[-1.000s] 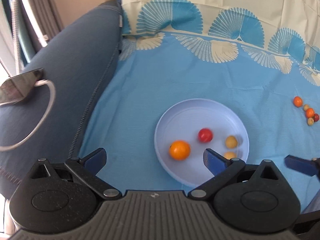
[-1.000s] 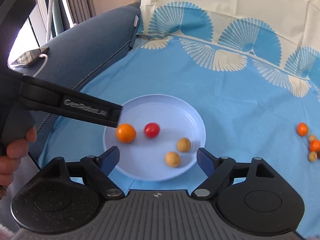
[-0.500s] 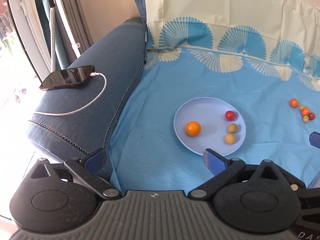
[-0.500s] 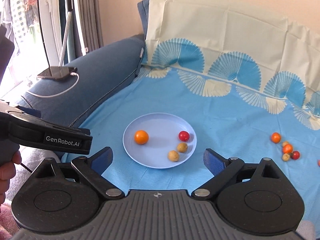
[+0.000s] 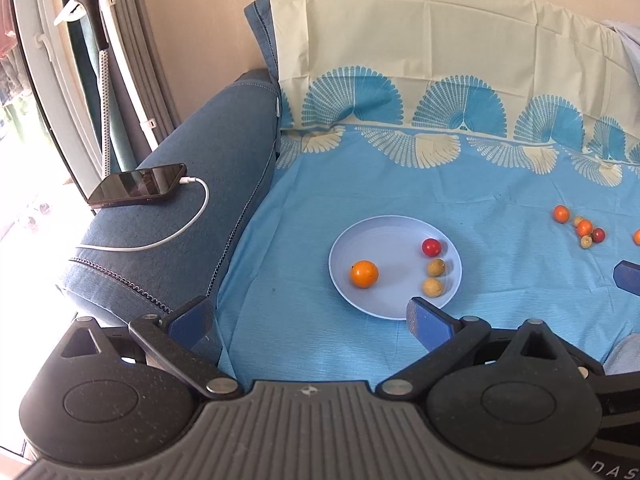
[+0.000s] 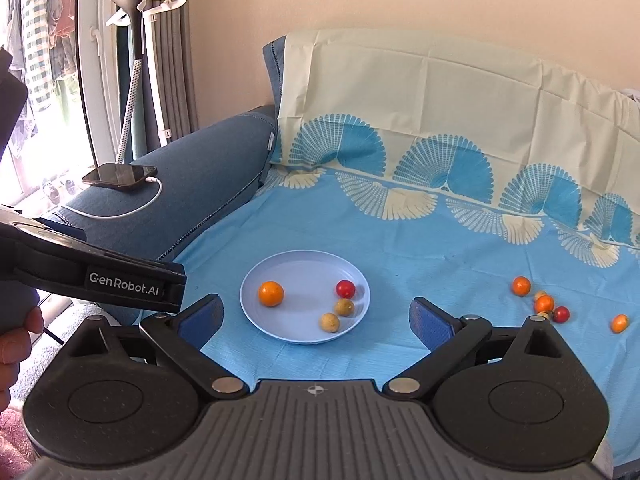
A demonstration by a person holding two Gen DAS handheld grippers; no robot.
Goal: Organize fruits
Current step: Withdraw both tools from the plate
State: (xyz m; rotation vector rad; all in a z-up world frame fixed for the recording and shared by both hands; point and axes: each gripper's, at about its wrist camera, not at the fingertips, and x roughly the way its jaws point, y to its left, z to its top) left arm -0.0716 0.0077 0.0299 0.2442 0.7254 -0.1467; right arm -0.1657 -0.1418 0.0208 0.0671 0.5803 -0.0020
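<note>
The round pale-blue plastic plate (image 5: 348, 248) lies flat on the light-blue bed sheet with the cream fan pattern (image 5: 500, 200). Four fruits rest on the plate:

- The small orange citrus fruit (image 5: 364, 274) sits on the left half of the plate, apart from the others.
- The red cherry tomato (image 5: 431, 247) sits near the far right rim.
- The two small tan round fruits (image 5: 435, 268) lie just in front of the tomato, close to each other, near the right rim.

A loose cluster of small orange, red and tan fruits (image 6: 540, 302) lies on the sheet, well apart from the plate, to its right. One further small orange fruit (image 6: 619, 323) lies alone beyond the cluster.

The left gripper (image 5: 308, 320) is held above the near edge of the sheet. Its blue-padded fingers (image 5: 426, 322) are spread wide, with nothing between them and no contact with the plate.

The right gripper (image 6: 316, 316) is also above the near edge of the sheet, facing the plate. Its jaws stand wide apart and grip nothing. The plate appears between them but lies beyond and below the fingertips.

In the right wrist view, the black body of the left gripper projects in from the left, and a person's hand (image 6: 16, 340) grips its handle.

The black smartphone (image 5: 138, 186), with a white cable (image 5: 176, 236) plugged in, rests on the blue denim sofa arm (image 5: 208, 152).
</note>
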